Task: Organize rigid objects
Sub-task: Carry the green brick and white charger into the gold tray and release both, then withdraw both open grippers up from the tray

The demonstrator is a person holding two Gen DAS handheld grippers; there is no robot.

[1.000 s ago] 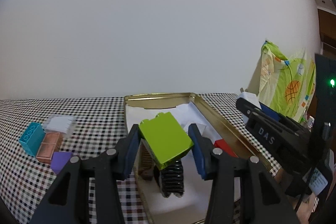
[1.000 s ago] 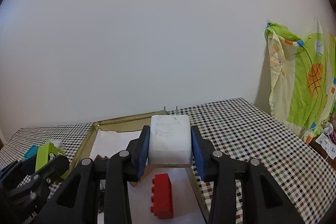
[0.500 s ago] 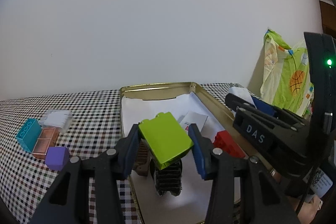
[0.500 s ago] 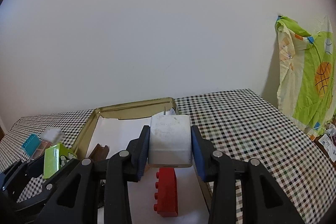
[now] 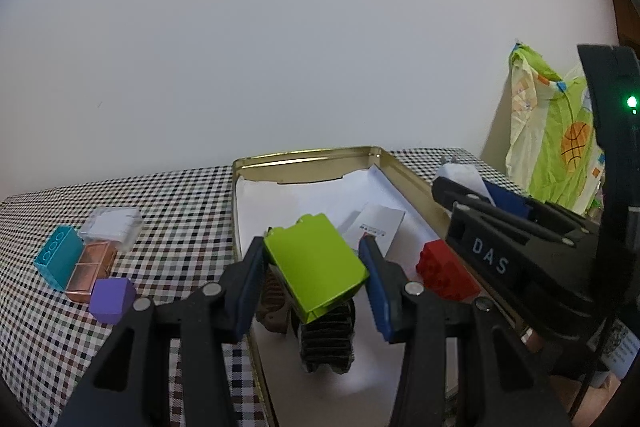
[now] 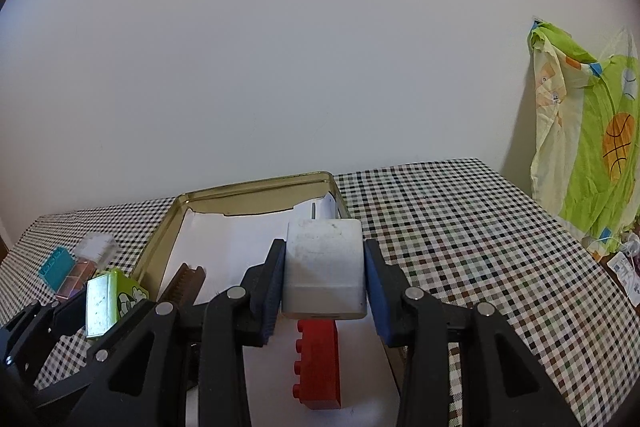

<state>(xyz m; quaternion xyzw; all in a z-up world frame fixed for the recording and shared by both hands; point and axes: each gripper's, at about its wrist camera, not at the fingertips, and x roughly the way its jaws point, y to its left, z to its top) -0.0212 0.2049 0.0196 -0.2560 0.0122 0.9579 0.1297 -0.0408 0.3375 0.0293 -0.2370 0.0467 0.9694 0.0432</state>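
Left wrist view: left gripper (image 5: 314, 281) pinches a green block (image 5: 316, 267) above the gold tin (image 5: 304, 157); right gripper (image 6: 324, 281) clamps a white charger (image 6: 324, 267).

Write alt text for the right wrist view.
The right gripper holds a white charger block above a gold tin tray lined with white paper, where a red brick lies. At the left edge, the left gripper holds a green block over the checked tablecloth.

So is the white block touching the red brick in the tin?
Cannot tell. In the right wrist view the white block, clamped by the right gripper, hides the near end of the red brick, so no gap or contact shows.
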